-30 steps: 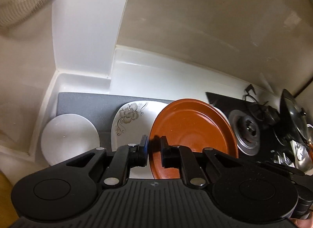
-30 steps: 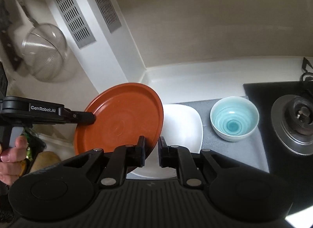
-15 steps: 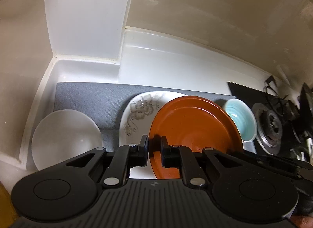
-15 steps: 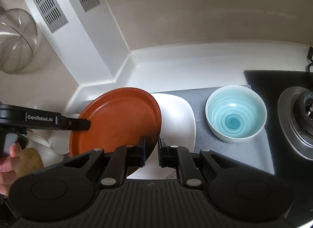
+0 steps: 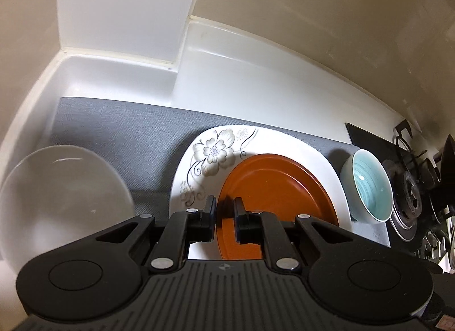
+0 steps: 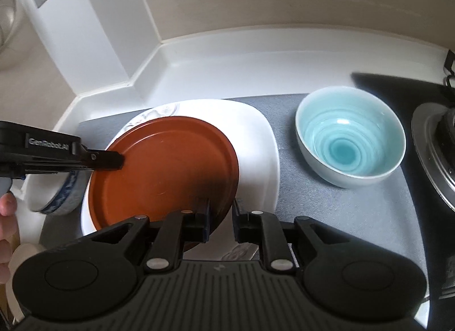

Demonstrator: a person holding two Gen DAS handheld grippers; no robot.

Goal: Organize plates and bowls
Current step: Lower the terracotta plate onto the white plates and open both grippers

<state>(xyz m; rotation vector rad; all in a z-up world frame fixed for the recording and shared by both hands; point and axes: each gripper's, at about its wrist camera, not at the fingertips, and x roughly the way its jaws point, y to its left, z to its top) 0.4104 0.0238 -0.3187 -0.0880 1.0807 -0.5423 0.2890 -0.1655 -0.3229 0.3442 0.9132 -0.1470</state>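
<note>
The left hand-held gripper [image 5: 224, 218] is pinching the near rim of the brown plate [image 5: 273, 186], jaws nearly together on it. The plate sits over the white flowered plate [image 5: 216, 154], and by the look of it it's resting there or just about to. The right hand-held gripper [image 6: 220, 223] is only a narrow gap apart, its left finger overlapping the plate's near edge, and I can't tell whether it has any grip. So the plate stack looks nearly made, with only the release left. The bowls are not yet gathered: the blue bowl [image 6: 349, 143] stands alone to the right on the grey mat [image 5: 119, 129], and the white bowl [image 5: 57, 197] is well apart on the left of the tabletop.
</note>
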